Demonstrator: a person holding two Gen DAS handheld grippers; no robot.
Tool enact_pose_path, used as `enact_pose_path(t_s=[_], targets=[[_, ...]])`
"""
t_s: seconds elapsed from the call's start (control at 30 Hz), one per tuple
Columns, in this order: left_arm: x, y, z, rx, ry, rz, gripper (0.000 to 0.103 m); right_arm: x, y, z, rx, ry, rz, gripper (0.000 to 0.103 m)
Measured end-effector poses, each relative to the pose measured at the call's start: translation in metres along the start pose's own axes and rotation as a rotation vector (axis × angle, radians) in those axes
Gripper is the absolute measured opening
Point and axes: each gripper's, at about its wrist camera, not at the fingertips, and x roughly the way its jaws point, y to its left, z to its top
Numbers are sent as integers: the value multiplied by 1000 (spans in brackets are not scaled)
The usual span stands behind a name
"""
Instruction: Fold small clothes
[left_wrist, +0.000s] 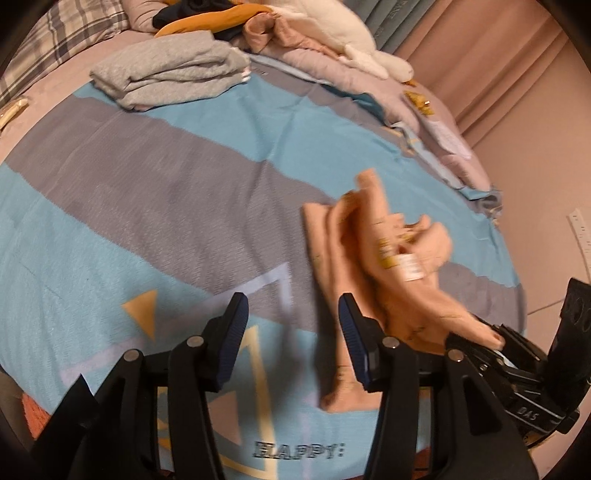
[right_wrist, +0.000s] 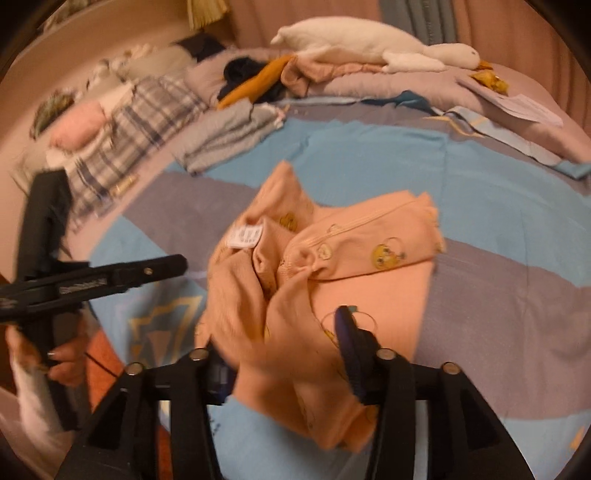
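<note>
A small peach baby garment (right_wrist: 332, 251) with yellow cartoon prints and a white label lies crumpled on the blue and grey bedsheet (right_wrist: 498, 206). It also shows in the left wrist view (left_wrist: 384, 258), right of centre. My left gripper (left_wrist: 291, 325) is open and empty, just left of the garment above the sheet (left_wrist: 147, 206). My right gripper (right_wrist: 280, 339) has its jaws apart with a fold of the garment lying between them; the left finger is partly hidden by cloth. The right gripper also shows at the lower right in the left wrist view (left_wrist: 495, 339), with cloth at its tip.
A folded grey garment (left_wrist: 170, 70) lies at the far side of the bed. Behind it are a heap of clothes (left_wrist: 221, 18), a white plush toy (right_wrist: 369, 48), a pink quilt (left_wrist: 436, 110) and a plaid pillow (right_wrist: 140, 122). Pink curtains (left_wrist: 517, 74) stand at the right.
</note>
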Motion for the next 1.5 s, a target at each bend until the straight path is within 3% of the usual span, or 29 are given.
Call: enact_pose_path(t_s=[0.27,0.4,0.7,0.8,1.07,1.33,1.5], targets=[[-11,-32,9,60,-15,-88,51,-31,-26,-6,116,-84,4,52],[-12,-43,12,87,-16,-96,51,-24,-36,-7,180,-75,-11,52],[-16,-51,15,107,-27,-107,54,-46,-47,-4,198,-150,-28,52],[-13,-54,13,119,-20,-101,55,-30,-50,-7,206,-111,-68,52],[13,-61,-2,175,46,-75,54,30,-30,-34,151,75,-71,52],[53,-46,-30,184,156,20,56,31,-28,-43,140,106,-61,52],[59,-31,-34,139,184,9,57,23,-36,-38,165,88,-57,52]])
